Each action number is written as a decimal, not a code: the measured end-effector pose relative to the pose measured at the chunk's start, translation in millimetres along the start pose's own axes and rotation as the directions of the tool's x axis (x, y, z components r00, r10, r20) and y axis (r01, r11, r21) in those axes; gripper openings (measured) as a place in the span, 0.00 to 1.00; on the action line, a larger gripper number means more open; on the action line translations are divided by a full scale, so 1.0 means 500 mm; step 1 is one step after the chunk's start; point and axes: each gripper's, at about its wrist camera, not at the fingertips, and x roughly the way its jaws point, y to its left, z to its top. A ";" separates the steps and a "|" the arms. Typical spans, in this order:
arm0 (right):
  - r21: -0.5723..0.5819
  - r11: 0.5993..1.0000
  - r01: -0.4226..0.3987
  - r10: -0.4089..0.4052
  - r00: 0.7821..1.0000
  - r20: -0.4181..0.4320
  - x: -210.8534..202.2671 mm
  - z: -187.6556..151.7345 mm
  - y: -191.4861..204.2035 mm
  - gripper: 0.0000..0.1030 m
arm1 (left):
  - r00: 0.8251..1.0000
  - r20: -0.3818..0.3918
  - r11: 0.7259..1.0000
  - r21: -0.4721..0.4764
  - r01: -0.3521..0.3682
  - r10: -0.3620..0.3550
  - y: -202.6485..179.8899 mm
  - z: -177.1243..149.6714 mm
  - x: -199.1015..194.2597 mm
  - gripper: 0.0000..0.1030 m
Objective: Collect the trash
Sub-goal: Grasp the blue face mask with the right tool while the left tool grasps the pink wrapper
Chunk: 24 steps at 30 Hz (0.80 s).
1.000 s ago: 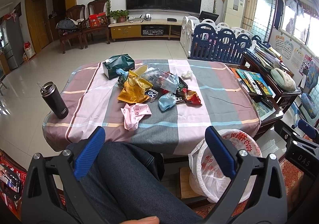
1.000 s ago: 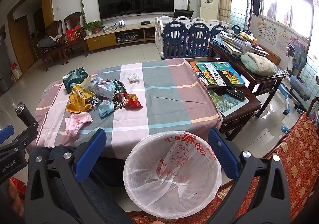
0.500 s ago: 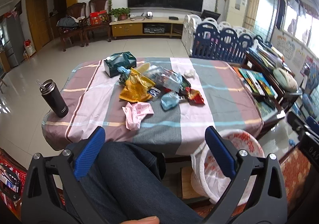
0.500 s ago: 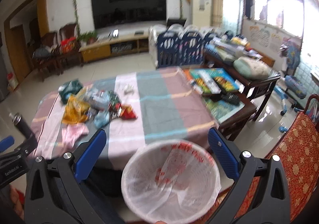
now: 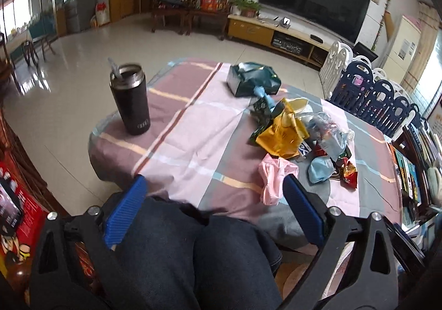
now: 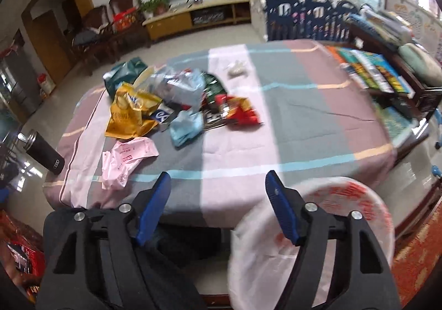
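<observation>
**A:** Where are you in the collecting?

**B:** At the approach; nothing has been picked up yet. Going left to right in the left wrist view: a black tumbler [image 5: 129, 100] stands upright at the upper left of the worktop [image 5: 193, 144], well apart from the rubbish. The trash pile [image 5: 298, 130] sits right of centre, and the pink wrapper [image 5: 276, 177] lies at its near edge, just beyond the right-hand blue finger. My left tongs [image 5: 215, 210] are wide apart with nothing between them but my knees below; their jaws have just been closing a little.

**A:** And the other side?

**B:** In the right wrist view the pile is at upper left, yellow bag [image 6: 129, 114] first, then the light blue wrapper [image 6: 185, 125], then the red packet [image 6: 237, 111] towards the centre. My right tongs [image 6: 218, 199] hang over the near edge of the worktop, apart and empty, jaws just been narrowing. The lined bin [image 6: 345, 216] is at lower right, below the worktop edge, blurred.

**A:** Next move?

**B:** I judge the pink wrapper the nearest target. Either tongs must go forward and down until the fingers straddle it, then pinch the crumpled film, then carry it to the bin at the right.
</observation>
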 end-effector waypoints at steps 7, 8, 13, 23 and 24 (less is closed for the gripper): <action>-0.043 0.999 0.025 -0.028 0.997 -0.073 0.210 0.097 0.086 0.69 | 0.996 -0.082 0.999 0.012 0.048 -0.047 0.003 -0.034 0.074 0.80; -0.055 0.998 0.037 -0.042 0.996 -0.083 0.239 0.108 0.098 0.69 | 0.994 -0.094 0.998 0.014 0.059 -0.058 0.002 -0.040 0.087 0.80; -0.111 0.991 0.079 -0.093 0.987 -0.134 0.349 0.134 0.131 0.72 | 0.982 -0.169 0.996 0.001 0.087 -0.085 -0.001 -0.057 0.150 0.85; -0.087 0.996 -0.028 0.009 0.978 -0.207 0.379 0.094 0.079 0.22 | 0.975 -0.206 0.996 -0.056 0.070 -0.080 -0.025 -0.035 0.227 0.87; -0.075 0.996 -0.041 0.025 0.978 -0.209 0.364 0.087 0.069 0.21 | 0.975 -0.205 0.996 -0.045 0.077 -0.084 -0.038 -0.031 0.236 0.87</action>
